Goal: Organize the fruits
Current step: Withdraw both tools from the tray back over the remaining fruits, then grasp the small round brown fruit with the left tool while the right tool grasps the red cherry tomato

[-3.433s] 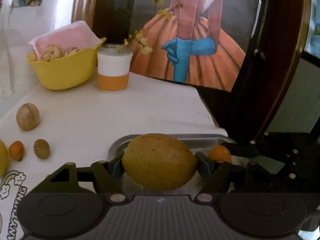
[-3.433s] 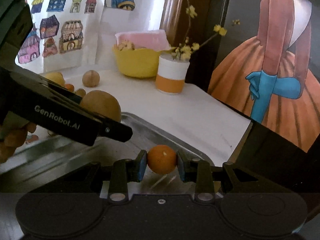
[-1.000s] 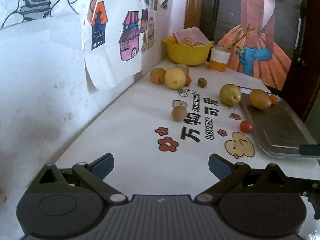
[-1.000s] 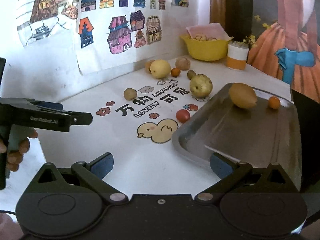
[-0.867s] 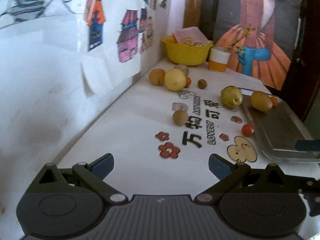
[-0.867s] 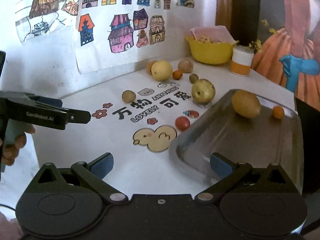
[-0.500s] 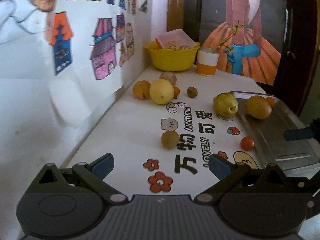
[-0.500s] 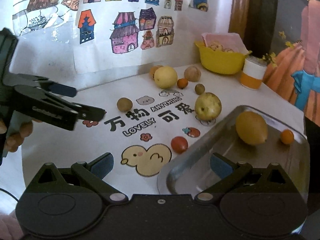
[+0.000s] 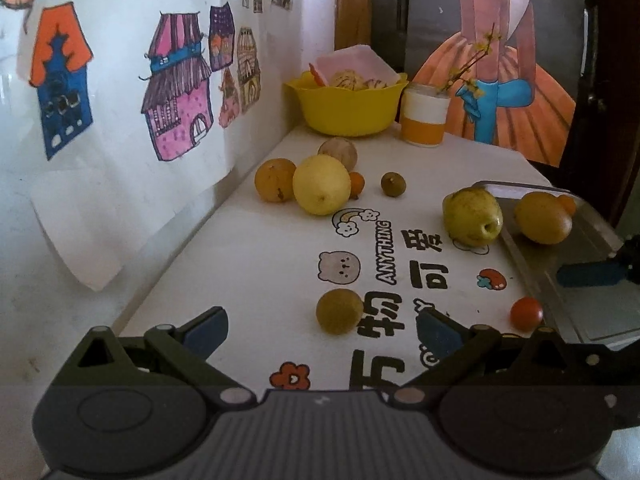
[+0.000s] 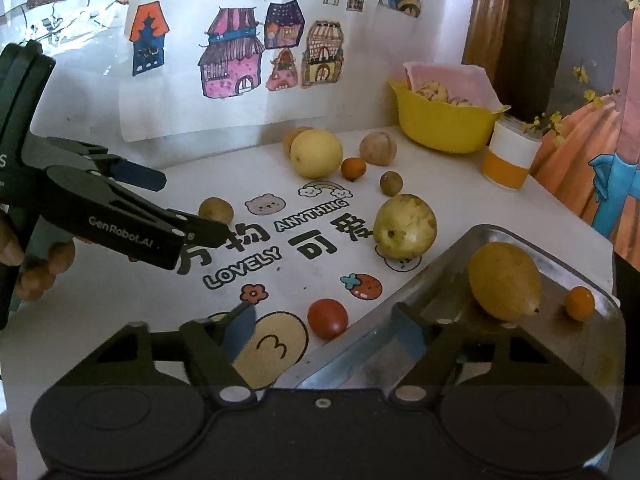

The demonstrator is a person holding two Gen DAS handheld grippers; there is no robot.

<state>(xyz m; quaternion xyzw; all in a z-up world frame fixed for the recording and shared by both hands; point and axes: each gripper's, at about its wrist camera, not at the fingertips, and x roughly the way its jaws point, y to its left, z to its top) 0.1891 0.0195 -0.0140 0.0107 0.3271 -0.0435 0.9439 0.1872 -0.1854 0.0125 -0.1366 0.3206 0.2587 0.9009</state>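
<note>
Both tongs empty and spread, lining up the next pick for the tray.

Left gripper (image 9: pixel 322 326) fingers apart, small brown fruit (image 9: pixel 339 311) lies just ahead of them; looks like the next grab: ease forward, straddle, close. Right gripper (image 10: pixel 322 330) also wide apart, red tomato (image 10: pixel 327 318) just ahead of it, beside the near-left rim of the metal tray (image 10: pixel 440 276). Tray holds a yellow oval fruit (image 10: pixel 505 280) and a small orange one (image 10: pixel 579 303) at the far right; near half free. Pear (image 10: pixel 405 227) sits close to the tray's left rim. Mat around both targets is open.
</note>
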